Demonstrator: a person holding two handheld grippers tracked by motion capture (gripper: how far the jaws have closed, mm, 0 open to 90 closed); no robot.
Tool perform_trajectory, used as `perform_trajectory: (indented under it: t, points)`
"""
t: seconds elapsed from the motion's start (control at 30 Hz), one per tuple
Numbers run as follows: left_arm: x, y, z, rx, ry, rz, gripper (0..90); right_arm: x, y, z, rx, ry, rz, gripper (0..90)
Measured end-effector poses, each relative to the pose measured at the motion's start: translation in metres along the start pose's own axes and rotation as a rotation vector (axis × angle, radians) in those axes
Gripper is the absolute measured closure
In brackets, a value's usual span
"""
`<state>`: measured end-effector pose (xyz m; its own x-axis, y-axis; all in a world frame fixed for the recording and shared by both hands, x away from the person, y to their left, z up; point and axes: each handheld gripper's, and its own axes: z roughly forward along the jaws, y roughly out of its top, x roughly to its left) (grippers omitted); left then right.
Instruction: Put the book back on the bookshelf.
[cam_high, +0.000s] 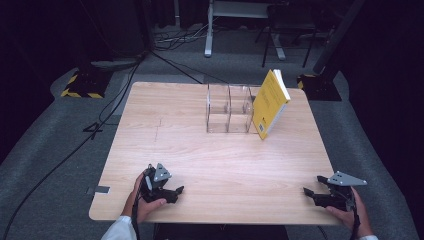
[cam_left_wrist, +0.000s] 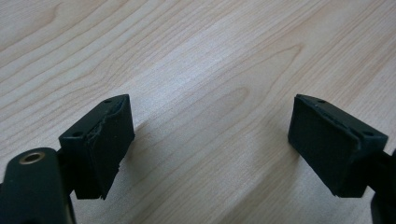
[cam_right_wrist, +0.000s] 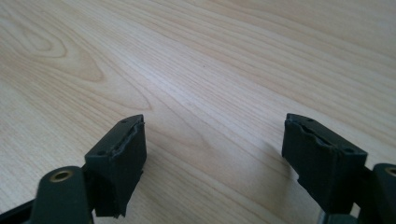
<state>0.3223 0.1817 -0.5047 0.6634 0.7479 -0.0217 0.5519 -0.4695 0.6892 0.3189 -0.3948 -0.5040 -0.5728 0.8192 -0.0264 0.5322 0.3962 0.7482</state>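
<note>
A yellow book (cam_high: 270, 103) stands tilted, leaning against the right side of a clear plastic organizer (cam_high: 230, 108) at the back middle of the wooden table (cam_high: 200, 155). My left gripper (cam_high: 176, 192) rests near the front left edge, held by a hand, jaws wide open over bare wood (cam_left_wrist: 210, 135). My right gripper (cam_high: 311, 193) sits near the front right edge, also open, with nothing between its jaws (cam_right_wrist: 212, 149). Both grippers are far from the book and organizer.
The table's middle is bare wood. Beyond the table lie grey carpet, black cables (cam_high: 100, 120), a yellow-and-black striped base (cam_high: 82, 85) at back left, and dark stands and a white frame leg (cam_high: 208, 30) at the back.
</note>
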Motion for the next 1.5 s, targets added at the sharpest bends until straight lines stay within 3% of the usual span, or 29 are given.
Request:
perform_trajectory:
  t: [0.07,1.5]
  points:
    - [0.0000,0.0000,0.0000,0.000,0.000,0.000,15.0,-0.0017,-0.0002,0.0002,0.009,0.001,0.033,21.4]
    - [-0.0006,-0.0013,-0.0006,-0.006,0.008,0.001,15.3,-0.0013,0.0000,0.0008,0.008,-0.004,0.035,21.1]
